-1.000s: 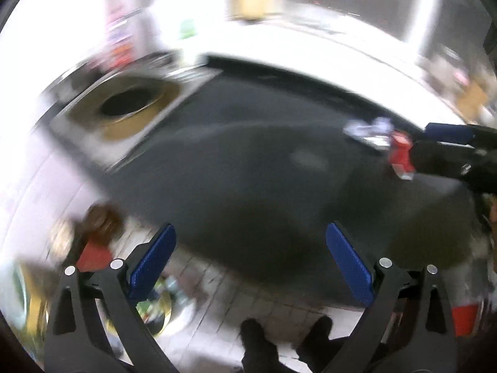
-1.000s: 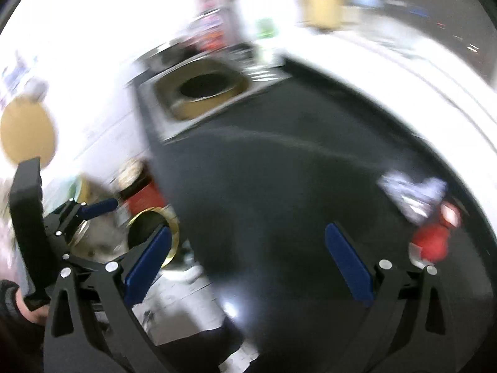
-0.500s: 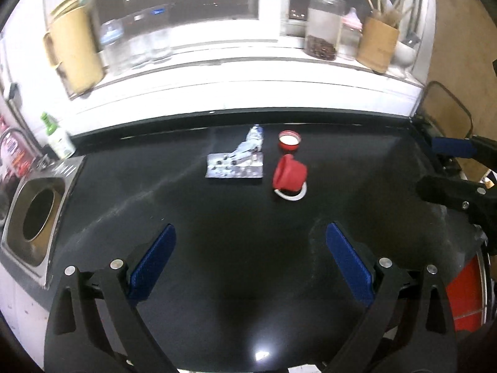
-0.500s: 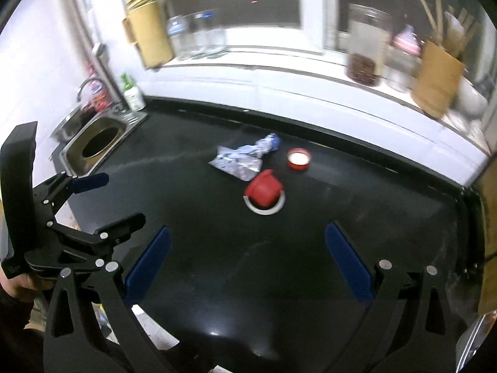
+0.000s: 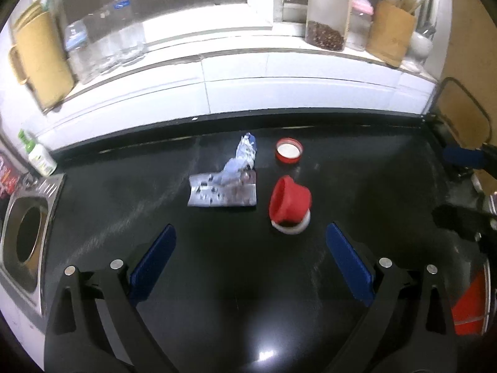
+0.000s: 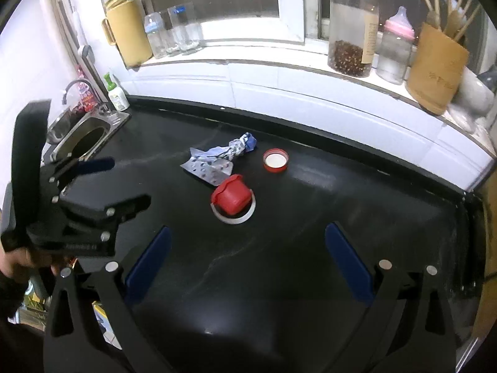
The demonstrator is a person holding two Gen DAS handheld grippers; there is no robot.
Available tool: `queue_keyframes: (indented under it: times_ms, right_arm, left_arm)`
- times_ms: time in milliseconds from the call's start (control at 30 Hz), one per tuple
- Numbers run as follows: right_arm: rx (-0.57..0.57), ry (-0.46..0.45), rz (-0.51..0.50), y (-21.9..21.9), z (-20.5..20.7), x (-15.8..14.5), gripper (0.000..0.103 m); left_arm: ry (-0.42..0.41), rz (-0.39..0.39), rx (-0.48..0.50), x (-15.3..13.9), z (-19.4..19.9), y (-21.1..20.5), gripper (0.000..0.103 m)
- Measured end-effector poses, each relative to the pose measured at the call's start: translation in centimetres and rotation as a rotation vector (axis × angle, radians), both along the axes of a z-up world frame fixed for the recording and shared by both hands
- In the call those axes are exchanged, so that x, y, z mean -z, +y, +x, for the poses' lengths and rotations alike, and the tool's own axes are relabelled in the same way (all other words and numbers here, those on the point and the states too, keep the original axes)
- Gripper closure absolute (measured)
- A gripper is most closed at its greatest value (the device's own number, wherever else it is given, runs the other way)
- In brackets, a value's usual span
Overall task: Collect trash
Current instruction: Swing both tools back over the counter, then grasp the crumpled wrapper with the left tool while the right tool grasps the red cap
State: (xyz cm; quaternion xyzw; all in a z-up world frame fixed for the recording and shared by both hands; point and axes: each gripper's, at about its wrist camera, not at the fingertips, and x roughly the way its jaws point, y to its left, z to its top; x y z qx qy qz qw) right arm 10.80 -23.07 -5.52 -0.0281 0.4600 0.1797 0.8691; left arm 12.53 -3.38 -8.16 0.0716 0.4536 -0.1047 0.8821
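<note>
Trash sits mid-counter: blister pack [image 5: 222, 194] under a crumpled wrapper [image 5: 240, 163], red cap [image 5: 289, 203] right of them, red lid [image 5: 289, 150] beyond. Left gripper [image 5: 250, 265] and right gripper [image 6: 247, 262] gape, empty; take the near cap first, squeezing its sides

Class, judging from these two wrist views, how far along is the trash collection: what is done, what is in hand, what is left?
Done: nothing visibly collected. In hand: nothing; the left gripper and right gripper are both open and empty above the counter. Left: the blister pack, crumpled wrapper, red cap and red lid all lie on the counter.
</note>
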Motion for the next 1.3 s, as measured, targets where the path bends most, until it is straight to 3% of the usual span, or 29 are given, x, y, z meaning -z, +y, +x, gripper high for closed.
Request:
queue_keyframes:
  times_ms: [367,567,767,900,967,1000,1033,1100,1300]
  right_arm:
    - [-0.067,0.078,-0.014,-0.1,11.3,7.3,0.007]
    - [-0.115,0.144,-0.038,0.9,16.3,12.1,0.007]
    - [-0.176,0.180,-0.081,2.7,19.2,16.1,0.016]
    - [-0.192,0.151,-0.104,3.4,20.1,17.1,0.025]
    - [-0.205,0.125,-0.116,3.7,20.4,17.1,0.037]
    - [-0.213,0.108,-0.122,4.0,20.4,16.9,0.054]
    - [-0.218,0.105,-0.126,3.9,20.8,17.1,0.054]
    - [-0.228,0.112,-0.109,4.0,20.9,17.2,0.054]
    - [-0.196,0.105,-0.085,3.7,21.0,16.1,0.054]
  left_arm:
    - [0.090,0.083,0.069,7.0,13.5,-1.9,0.009]
    - [0.148,0.084,0.102,10.7,17.9,-2.2,0.010]
    - [0.191,0.059,0.145,13.5,19.9,-2.2,0.022]
    - [0.203,0.062,0.179,14.4,20.4,-2.3,0.037]
    - [0.190,0.045,0.177,14.1,20.6,-2.1,0.046]
    - [0.182,0.038,0.177,13.9,20.7,-2.1,0.055]
    - [0.179,0.038,0.176,13.9,20.7,-2.1,0.065]
    - [0.178,0.030,0.169,13.6,20.9,-2.0,0.075]
    - [0.152,0.038,0.148,12.5,20.8,-1.8,0.078]
